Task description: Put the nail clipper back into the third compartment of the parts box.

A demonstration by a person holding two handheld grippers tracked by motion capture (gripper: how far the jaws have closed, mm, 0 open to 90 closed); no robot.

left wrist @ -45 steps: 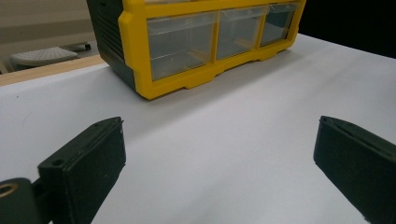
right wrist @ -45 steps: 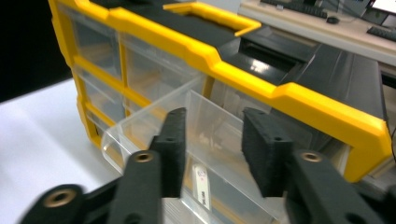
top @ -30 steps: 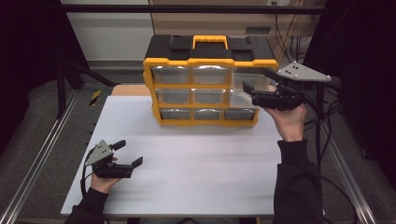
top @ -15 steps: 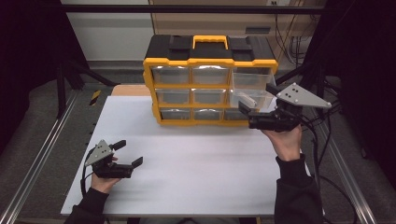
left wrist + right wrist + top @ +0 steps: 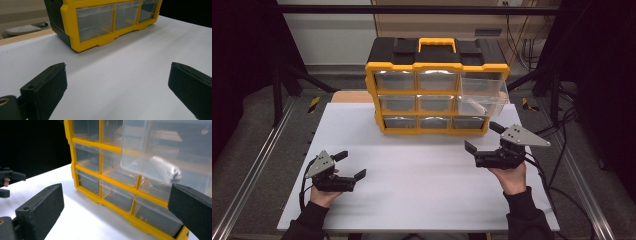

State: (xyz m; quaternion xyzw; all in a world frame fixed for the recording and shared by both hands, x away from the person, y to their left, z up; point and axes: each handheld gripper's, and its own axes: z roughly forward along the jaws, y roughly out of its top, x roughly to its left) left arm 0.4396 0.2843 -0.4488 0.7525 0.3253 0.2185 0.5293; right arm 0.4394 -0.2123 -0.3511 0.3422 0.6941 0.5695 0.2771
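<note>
White table [image 5: 422, 195]: right gripper [image 5: 484, 142] has left drawer [image 5: 484, 95], seemingly empty.

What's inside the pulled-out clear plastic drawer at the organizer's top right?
Through the clear plastic drawer the right gripper view shows one blurred silvery-grey object near its floor; what it is cannot be told. The rest of the drawer looks empty.

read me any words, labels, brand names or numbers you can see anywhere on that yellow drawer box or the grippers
None can be read.
Yellow and black plastic drawer organiser: no legible label, brand or number on its frame, lid or handle.
Pulled-out clear plastic drawer at top right: no legible marking.
Left gripper and right gripper: no readable print on the black jaws or the grey plates.
White table top: blank.
</note>
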